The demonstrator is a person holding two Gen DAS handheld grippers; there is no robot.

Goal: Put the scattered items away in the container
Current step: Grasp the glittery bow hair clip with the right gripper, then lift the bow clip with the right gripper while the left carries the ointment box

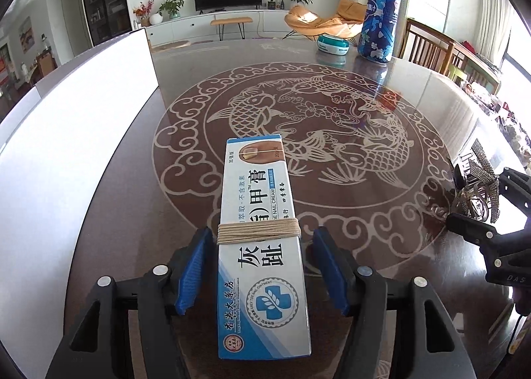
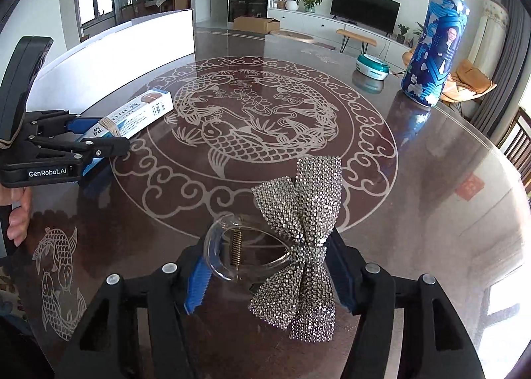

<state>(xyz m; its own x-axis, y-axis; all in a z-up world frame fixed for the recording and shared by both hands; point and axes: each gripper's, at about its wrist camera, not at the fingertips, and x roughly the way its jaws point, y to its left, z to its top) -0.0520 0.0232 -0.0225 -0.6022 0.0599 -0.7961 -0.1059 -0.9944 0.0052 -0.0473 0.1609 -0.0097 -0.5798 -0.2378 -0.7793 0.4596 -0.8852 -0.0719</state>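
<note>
A white-and-blue nail cream box, bound with tan twine, lies lengthwise on the table between the blue pads of my left gripper. A thin gap shows on each side of the box, so this gripper is open. The right wrist view shows the same box and left gripper beside the white container. My right gripper holds a clear hair clip with a rhinestone bow. Its pads sit against the clip's ring and the bow's knot. That gripper shows at the left wrist view's right edge.
The tall white container wall stands along the left of the glass table. A blue patterned bottle and a teal round tin stand at the far side. Wooden chairs line the right edge. A person's hand grips the left tool.
</note>
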